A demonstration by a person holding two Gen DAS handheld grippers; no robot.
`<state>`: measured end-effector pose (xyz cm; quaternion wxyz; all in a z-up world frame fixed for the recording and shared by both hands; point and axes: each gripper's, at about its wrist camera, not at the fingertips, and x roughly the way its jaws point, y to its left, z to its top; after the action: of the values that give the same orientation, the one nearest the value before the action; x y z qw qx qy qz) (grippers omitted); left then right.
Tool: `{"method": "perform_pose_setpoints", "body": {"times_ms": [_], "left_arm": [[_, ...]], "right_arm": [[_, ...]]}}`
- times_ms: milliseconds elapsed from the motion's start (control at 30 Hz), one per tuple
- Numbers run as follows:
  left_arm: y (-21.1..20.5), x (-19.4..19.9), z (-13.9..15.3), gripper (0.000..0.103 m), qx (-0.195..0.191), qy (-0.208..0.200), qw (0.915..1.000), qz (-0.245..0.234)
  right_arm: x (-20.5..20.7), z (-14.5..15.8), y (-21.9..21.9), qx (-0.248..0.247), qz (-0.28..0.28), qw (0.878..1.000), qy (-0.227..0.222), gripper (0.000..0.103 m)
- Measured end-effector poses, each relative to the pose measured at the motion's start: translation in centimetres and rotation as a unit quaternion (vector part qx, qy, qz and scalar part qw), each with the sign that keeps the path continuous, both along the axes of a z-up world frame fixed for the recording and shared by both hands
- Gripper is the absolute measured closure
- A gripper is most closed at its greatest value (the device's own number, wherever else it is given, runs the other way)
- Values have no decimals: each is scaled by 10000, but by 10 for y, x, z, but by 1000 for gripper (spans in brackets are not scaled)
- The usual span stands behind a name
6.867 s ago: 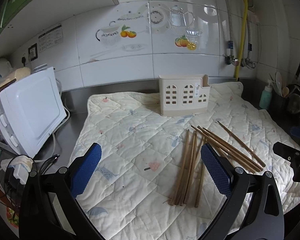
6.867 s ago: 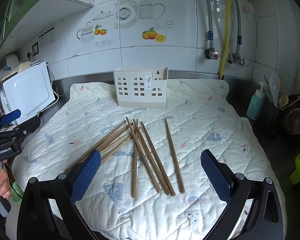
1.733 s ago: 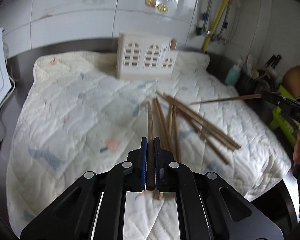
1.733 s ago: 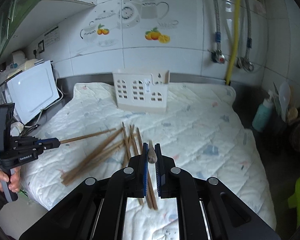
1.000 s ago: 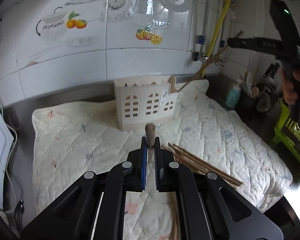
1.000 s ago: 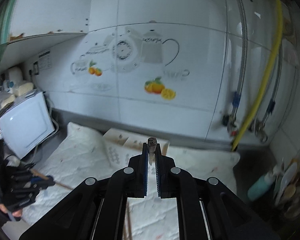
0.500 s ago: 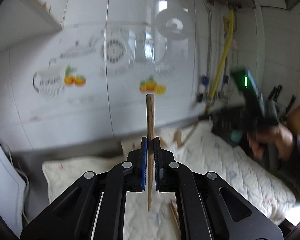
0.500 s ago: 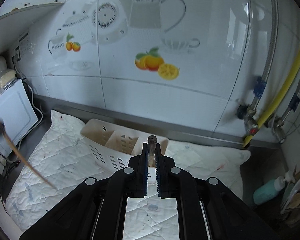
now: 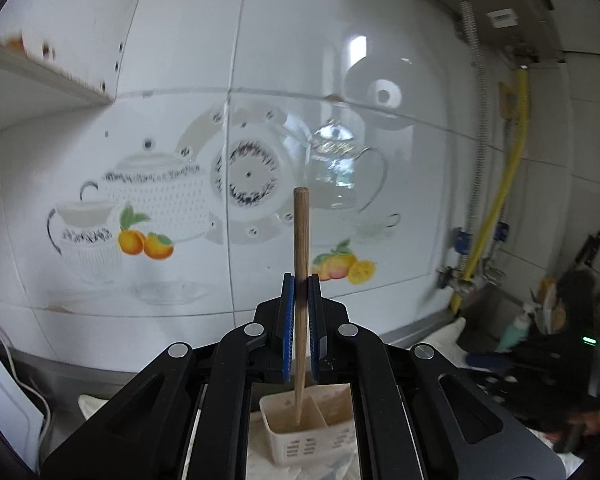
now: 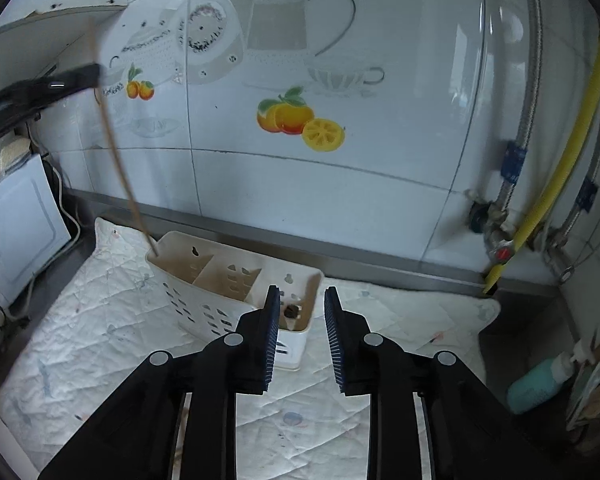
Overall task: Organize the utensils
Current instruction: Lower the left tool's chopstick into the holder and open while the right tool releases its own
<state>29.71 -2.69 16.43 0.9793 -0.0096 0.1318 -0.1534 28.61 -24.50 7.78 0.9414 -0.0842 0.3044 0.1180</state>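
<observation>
Now the right hand-held gripper (image 10: 300, 328) has released its chopstick (image 10: 290, 311) into the holder (image 10: 204, 300), while the left hand-held gripper (image 9: 300, 312) grips another.

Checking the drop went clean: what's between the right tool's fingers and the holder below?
Nothing: right wrist view shows the right tool open with a bare gap over the holder, where a chopstick end sits inside.
</observation>
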Motion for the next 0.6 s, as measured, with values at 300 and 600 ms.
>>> {"method": "perform_pose_setpoints", "body": {"times_ms": [300, 600], "left_arm": [[12, 31, -50, 97, -118, 764, 9969, 112], [16, -1, -49, 62, 134, 681, 9974, 192]], "right_arm": [[-56, -10, -1, 117, 216, 9992, -300, 75], [-129, -56, 0, 318, 306, 9990, -71, 75]]}}
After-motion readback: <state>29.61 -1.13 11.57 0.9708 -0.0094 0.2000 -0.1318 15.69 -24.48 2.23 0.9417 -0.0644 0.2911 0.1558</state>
